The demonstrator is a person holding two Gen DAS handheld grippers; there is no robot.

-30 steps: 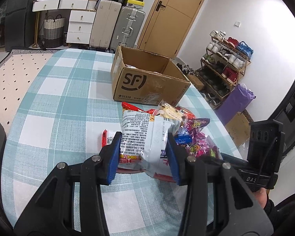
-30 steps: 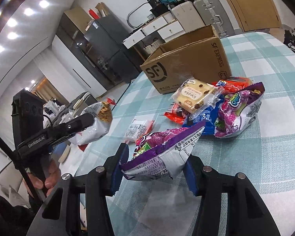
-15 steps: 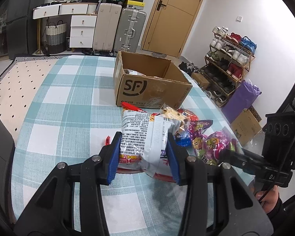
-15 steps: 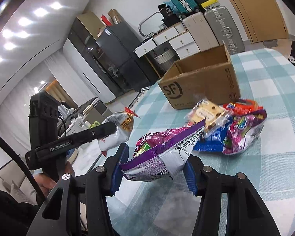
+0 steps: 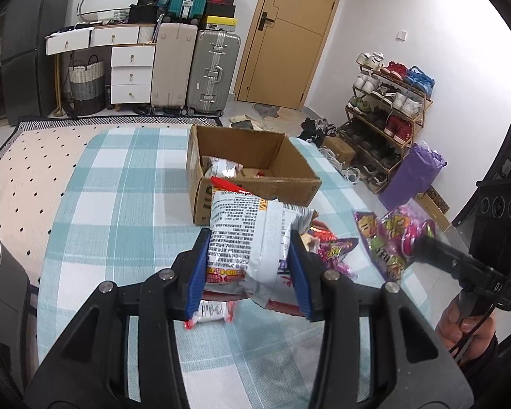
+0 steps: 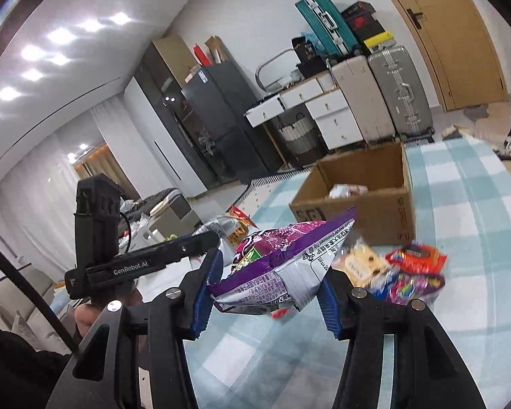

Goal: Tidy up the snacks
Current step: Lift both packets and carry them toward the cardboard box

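- we hold two snacks in the air at once, so we judge the sorting to be partly done: the cardboard box [image 5: 252, 170], in the middle of the left wrist view, already has a few packets lying on its floor, though we cannot tell how many.
- our left gripper [image 5: 248, 267] is pinching a silver bag [image 5: 252, 238], its blue pads pressed against both sides; the bag sits low in the centre of the frame, lifted off the table [image 5: 119, 204] and hanging in front of the box's near wall.
- our right gripper [image 6: 267, 289] is pinching a purple bag [image 6: 276, 266] by its sealed end, in the lower centre of the right wrist view, held above the checked cloth.
- what is left: both held bags are not yet in the box, and a small pile of snacks [image 6: 402, 272] lies on the table at the right of that view, just short of the box; a small white packet [image 5: 209, 312] also lies below the left gripper.
- the silver bag looks puffed and crinkled, with dense black print on its back, a red top edge and red at the bottom.
- the purple bag is glossy, with a silver printed back and bright cartoon colours on its front; it looks light and soft.
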